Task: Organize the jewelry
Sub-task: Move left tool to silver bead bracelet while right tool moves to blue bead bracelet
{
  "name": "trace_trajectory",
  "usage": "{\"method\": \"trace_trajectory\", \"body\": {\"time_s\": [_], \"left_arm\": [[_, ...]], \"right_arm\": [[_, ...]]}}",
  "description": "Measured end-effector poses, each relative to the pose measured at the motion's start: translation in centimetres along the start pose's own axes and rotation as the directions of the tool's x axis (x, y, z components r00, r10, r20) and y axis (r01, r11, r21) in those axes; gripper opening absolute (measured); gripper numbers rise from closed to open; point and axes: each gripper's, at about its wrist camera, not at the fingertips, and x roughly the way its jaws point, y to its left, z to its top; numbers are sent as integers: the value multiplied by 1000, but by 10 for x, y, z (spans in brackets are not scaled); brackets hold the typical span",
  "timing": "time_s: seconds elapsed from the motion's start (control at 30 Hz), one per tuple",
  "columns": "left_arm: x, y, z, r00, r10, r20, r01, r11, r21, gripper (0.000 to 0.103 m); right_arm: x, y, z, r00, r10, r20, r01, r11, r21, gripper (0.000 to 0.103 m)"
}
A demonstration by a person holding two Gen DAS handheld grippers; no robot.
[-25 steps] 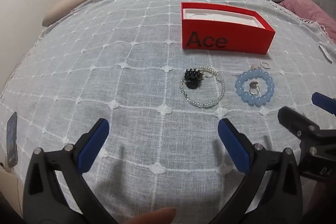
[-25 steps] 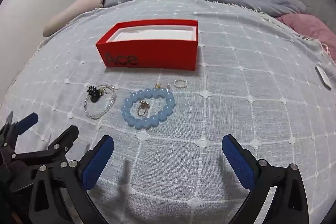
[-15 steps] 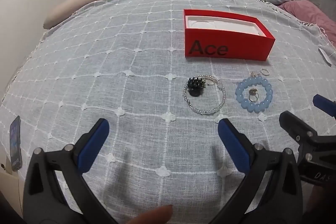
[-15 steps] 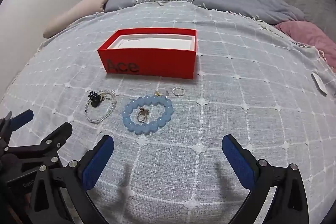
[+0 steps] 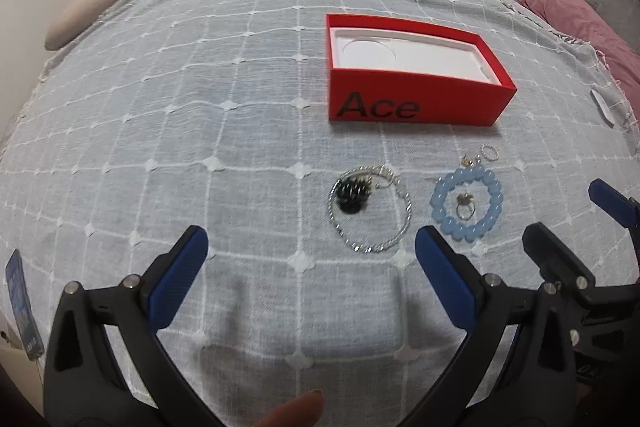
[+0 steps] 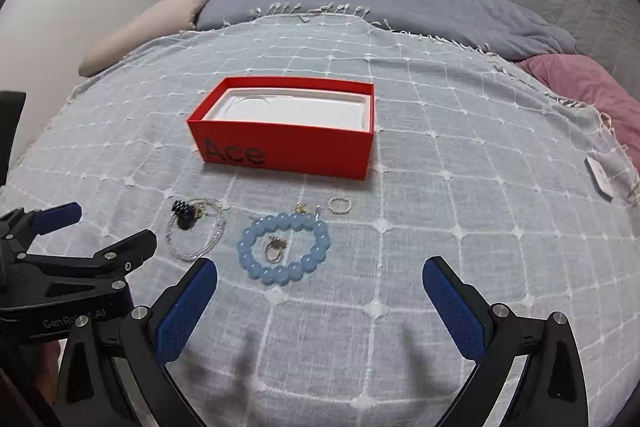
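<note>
An open red box (image 5: 416, 105) (image 6: 288, 147) marked "Ace", with a white insert, stands on the grey checked bedspread. In front of it lie a silver bead necklace (image 5: 370, 211) (image 6: 196, 233) with a black clip (image 5: 352, 193) (image 6: 184, 213) inside its loop, a pale blue bead bracelet (image 5: 466, 203) (image 6: 284, 247) ringing a gold ring (image 5: 465, 205) (image 6: 276, 249), a small pearl ring (image 5: 489, 151) (image 6: 340, 205) and tiny gold pieces beside it. My left gripper (image 5: 312, 263) hangs open, short of the necklace. My right gripper (image 6: 320, 289) is open, short of the bracelet. Nothing sits between either pair of fingers.
The bedspread (image 6: 460, 227) covers a bed with a beige pillow (image 6: 148, 27), grey duvet (image 6: 400, 11) and pink blanket (image 6: 592, 87) behind. A white tag (image 6: 598, 177) lies at the right edge. A phone (image 5: 22, 307) lies at the far left edge.
Both grippers have tilted up and drawn back a little, so the box and jewelry sit lower in both views. Both stay wide open. Nothing on the bed has moved.
</note>
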Motion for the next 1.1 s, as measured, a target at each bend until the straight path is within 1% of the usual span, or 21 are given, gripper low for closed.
{"method": "trace_trajectory", "body": {"time_s": [0.07, 0.13, 0.2, 0.27, 0.37, 0.43, 0.53, 0.63, 0.67, 0.7, 0.73, 0.77, 0.8, 0.83, 0.9, 1.1], "left_arm": [[2, 0, 7, 1000, -8, 5, 8, 1000, 0, 103], [6, 4, 10, 1000, -17, 8, 17, 1000, -8, 101], [14, 11, 10, 999, -47, -12, 47, 999, -20, 101], [18, 21, 5, 997, -65, -33, 64, 997, -43, 101], [18, 30, -1, 996, -88, -23, 86, 994, -73, 101], [15, 32, -2, 994, -106, -11, 105, 992, -73, 101], [11, 32, -1, 996, -88, 17, 89, 994, -67, 101], [11, 32, 0, 994, -109, 12, 110, 991, -71, 101], [11, 32, -1, 993, -114, 12, 114, 991, -72, 98], [11, 33, -1, 993, -117, 9, 118, 990, -71, 96], [11, 35, 0, 993, -122, 4, 122, 990, -71, 93], [11, 35, 0, 991, -131, 1, 131, 989, -71, 92], [11, 35, 0, 991, -136, 1, 136, 988, -71, 92], [11, 34, 0, 990, -141, 1, 141, 988, -70, 92], [9, 34, -2, 988, -153, 5, 153, 987, -59, 92], [12, 30, -7, 988, -151, 18, 151, 988, -10, 91]], "right_arm": [[5, -2, 9, 1000, -14, -6, 14, 1000, 5, 103], [10, -1, 19, 1000, -4, -17, 4, 1000, 5, 103], [17, 2, 28, 999, 20, -33, -20, 1000, -14, 103], [23, 4, 32, 999, 28, -25, -29, 999, -30, 103], [29, 1, 24, 1000, 21, -21, -22, 999, -34, 103], [31, -2, 18, 999, 43, -31, -44, 999, -29, 103], [24, -8, 15, 998, 68, -11, -69, 997, -20, 103], [21, -17, 15, 997, 79, -4, -79, 997, -5, 102], [22, -20, 15, 996, 86, -10, -86, 996, 4, 100], [23, -22, 15, 996, 91, -16, -91, 996, 10, 96], [25, -24, 15, 995, 98, -27, -98, 995, 18, 86], [28, -26, 14, 994, 106, -40, -105, 994, 30, 80], [30, -27, 13, 992, 116, -53, -114, 993, 40, 68], [33, -29, 12, 989, 135, -68, -131, 990, 55, 61], [36, -32, 9, 985, 150, -81, -144, 987, 68, 59], [38, -34, 5, 986, 153, -71, -151, 988, 40, 58]]}}
